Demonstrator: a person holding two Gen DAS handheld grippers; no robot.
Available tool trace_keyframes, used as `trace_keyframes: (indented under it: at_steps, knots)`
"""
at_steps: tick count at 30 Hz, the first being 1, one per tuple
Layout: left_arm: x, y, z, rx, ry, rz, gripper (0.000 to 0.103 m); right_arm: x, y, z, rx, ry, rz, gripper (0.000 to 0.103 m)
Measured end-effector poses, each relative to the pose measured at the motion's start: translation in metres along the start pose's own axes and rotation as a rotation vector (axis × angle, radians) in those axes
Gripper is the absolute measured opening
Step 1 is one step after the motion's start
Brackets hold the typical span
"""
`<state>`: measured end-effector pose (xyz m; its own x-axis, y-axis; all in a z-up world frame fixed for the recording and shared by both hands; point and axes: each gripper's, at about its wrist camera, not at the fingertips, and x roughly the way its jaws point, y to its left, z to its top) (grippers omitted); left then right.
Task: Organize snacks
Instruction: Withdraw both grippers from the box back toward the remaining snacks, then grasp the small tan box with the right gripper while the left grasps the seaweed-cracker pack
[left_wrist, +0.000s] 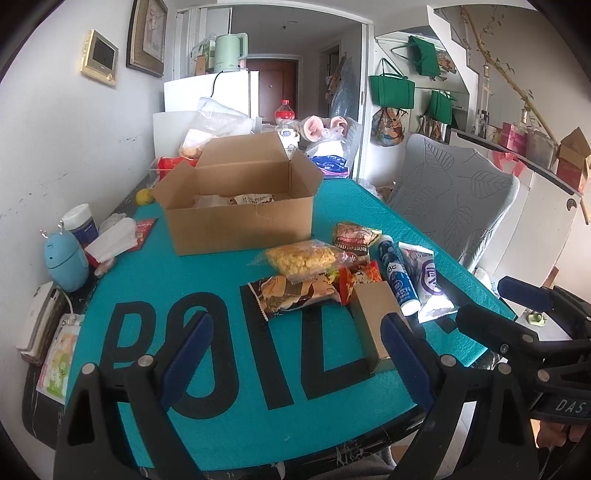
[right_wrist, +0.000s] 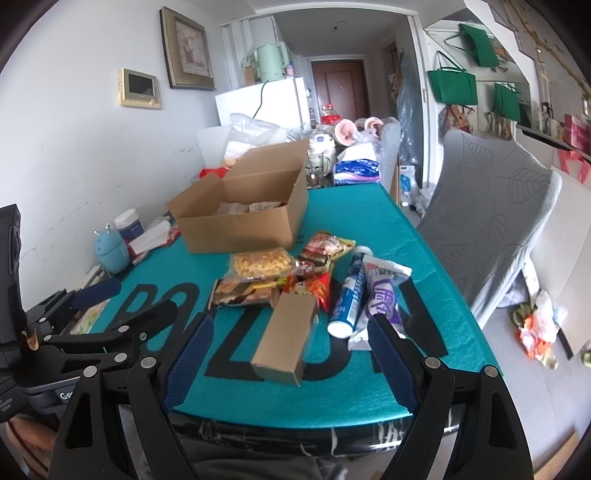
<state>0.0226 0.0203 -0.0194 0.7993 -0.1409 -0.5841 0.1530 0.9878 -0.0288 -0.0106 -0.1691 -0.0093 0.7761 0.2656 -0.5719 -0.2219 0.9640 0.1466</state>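
The left wrist view alone shows a yellow ball (left_wrist: 144, 196) at centre left beside the open brown cardboard box (left_wrist: 236, 218), with snack packets (left_wrist: 295, 284) mid-frame on the teal surface (left_wrist: 166, 280), while both the left claw (left_wrist: 297, 354) and right claw (right_wrist: 291, 354) gape wide, empty.

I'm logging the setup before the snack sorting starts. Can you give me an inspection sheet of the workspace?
Surface: teal mat with large black letters, covering the table.
Job's things: open cardboard box with some packets already inside; loose snack packets, a small brown carton, a blue tube and a white-purple pouch heaped on the mat in front of it.
Clutter: blue egg-shaped gadget, white-lidded jar, tissues along the wall side.
Grippers: left gripper and right gripper both open, empty, above the near edge.
Cables: black cord from the green kettle.
Surroundings: grey chair, green bags on the wall.
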Motion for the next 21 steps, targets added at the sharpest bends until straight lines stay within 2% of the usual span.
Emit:
trace_keyframes:
  at_steps: [7,10,15,18,20,21]
  knots:
    - [0.02,0.019,-0.011,-0.048,0.041,-0.006,0.093,0.033,0.006,-0.02,-0.002,0.072,0.02,0.086]
    - [0.032,0.029,-0.013,-0.07,0.075,-0.017,0.093,0.047,0.011,-0.028,-0.013,0.102,0.056,0.086]
    - [0.051,0.034,-0.013,-0.051,0.103,-0.021,0.093,0.076,0.013,-0.031,-0.018,0.157,0.084,0.085]
    - [0.061,0.034,-0.01,-0.023,0.113,-0.005,0.093,0.092,0.01,-0.031,0.007,0.183,0.075,0.075]
    - [0.067,0.035,-0.007,-0.013,0.118,-0.001,0.093,0.1,0.006,-0.029,0.016,0.195,0.068,0.063]
    - [0.07,0.036,-0.005,-0.014,0.118,0.0,0.093,0.104,0.005,-0.027,0.018,0.201,0.063,0.061]
